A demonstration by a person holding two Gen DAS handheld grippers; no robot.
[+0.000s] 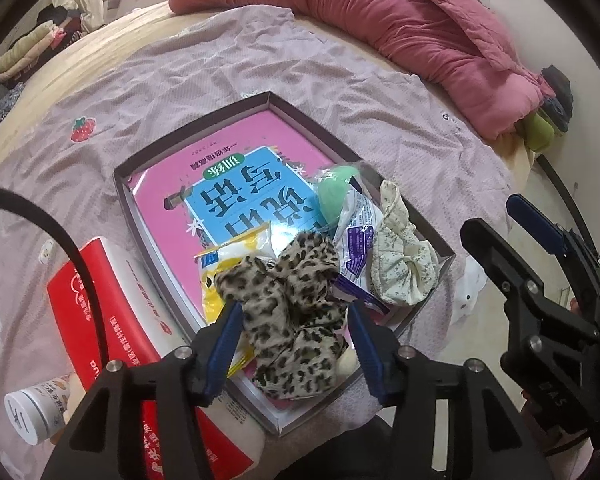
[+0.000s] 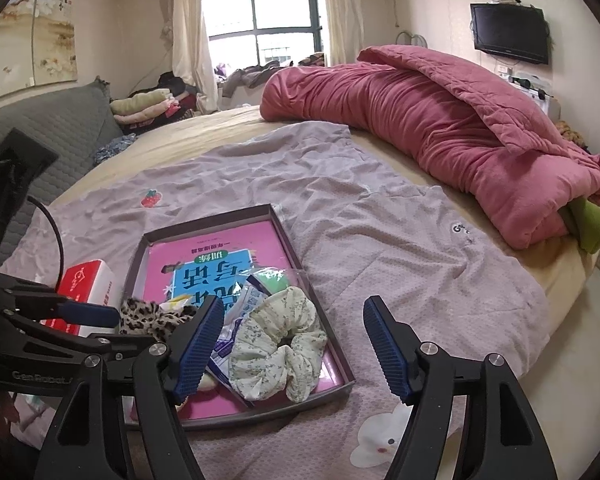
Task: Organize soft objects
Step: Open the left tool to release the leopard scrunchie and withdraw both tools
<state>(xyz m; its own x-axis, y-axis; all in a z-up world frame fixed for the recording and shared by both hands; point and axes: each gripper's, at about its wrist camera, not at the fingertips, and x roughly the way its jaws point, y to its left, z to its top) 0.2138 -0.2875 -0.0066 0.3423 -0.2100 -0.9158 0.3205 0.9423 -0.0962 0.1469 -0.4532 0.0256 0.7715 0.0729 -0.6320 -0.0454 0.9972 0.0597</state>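
A shallow brown tray (image 1: 204, 120) on the lilac bedspread holds a pink book (image 1: 236, 152). On the book's near end lie a leopard-print scrunchie (image 1: 292, 304), a cream floral scrunchie (image 1: 400, 264), a green puff in a clear bag (image 1: 334, 196) and two packets. My left gripper (image 1: 296, 320) points down over the tray. Its blue pads stand either side of the leopard scrunchie, which rests on the tray and is not squeezed. My right gripper (image 2: 294, 308) hangs open over the tray's right edge with nothing between its fingers. The floral scrunchie (image 2: 280, 336) lies just below its left finger.
A red tissue box (image 1: 100, 300) and a white tube (image 1: 36, 408) lie left of the tray. A rolled pink quilt (image 2: 420, 120) stretches along the far right of the bed. Folded clothes (image 2: 144, 108) are piled at the far left by a grey headboard.
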